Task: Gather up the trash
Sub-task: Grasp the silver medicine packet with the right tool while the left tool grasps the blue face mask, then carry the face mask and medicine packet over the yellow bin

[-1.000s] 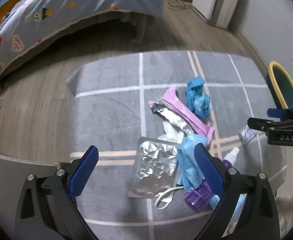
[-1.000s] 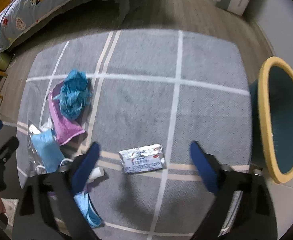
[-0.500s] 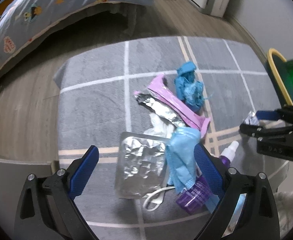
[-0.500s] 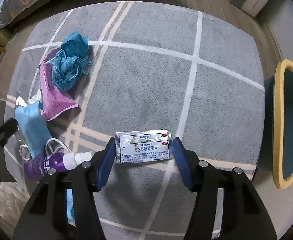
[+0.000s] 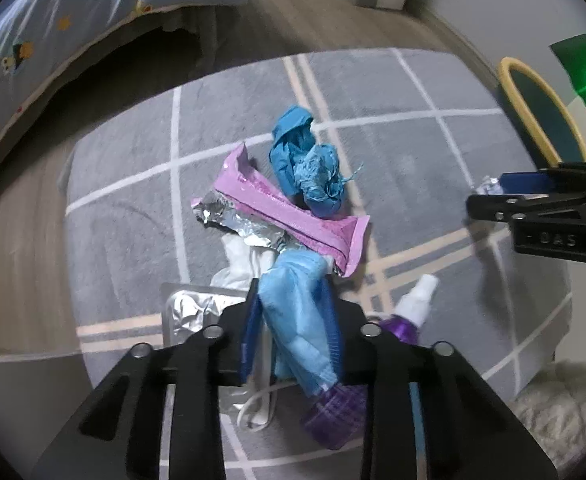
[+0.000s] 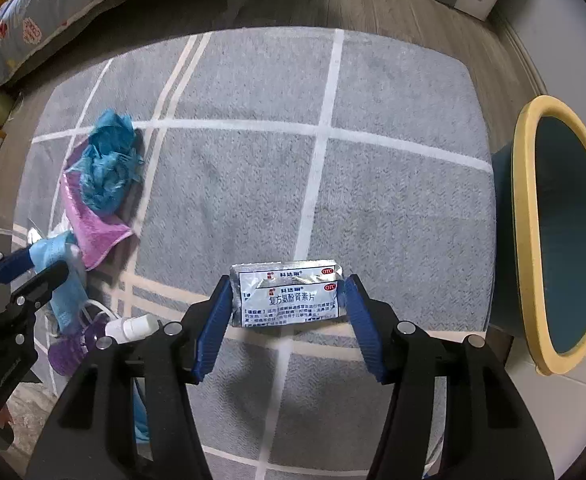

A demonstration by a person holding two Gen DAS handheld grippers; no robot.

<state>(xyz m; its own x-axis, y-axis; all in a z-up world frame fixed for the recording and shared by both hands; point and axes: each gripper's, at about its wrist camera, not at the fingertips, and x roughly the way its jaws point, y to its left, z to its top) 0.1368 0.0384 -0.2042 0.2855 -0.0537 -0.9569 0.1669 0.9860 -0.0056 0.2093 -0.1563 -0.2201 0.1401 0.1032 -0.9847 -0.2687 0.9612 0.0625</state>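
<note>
My left gripper has just been closing, and its jaws now pinch the light blue face mask, which bunches up between the blue pads. The mask lies at the near end of the trash pile on the grey rug, on top of a crumpled foil blister sheet and a white wad (material not clear). A purple spray bottle with a white cap lies just beside the mask on the right, partly under my gripper. Beyond the mask, a pink pouch lies across a strip of silver foil, and a teal crumpled bag rests against the pouch's far side.

My right gripper points down at the rug, well apart from the pile. Its jaws stand partly closed, one on each short end of a silver medicine sachet with printed Chinese text. The left pad touches the sachet's edge; at the right pad I cannot tell whether there is contact, nor whether the sachet is lifted off the rug.

A teal bin with a yellow rim stands at the rug's right edge. A bed with a patterned grey quilt stands on the wooden floor beyond the rug.
</note>
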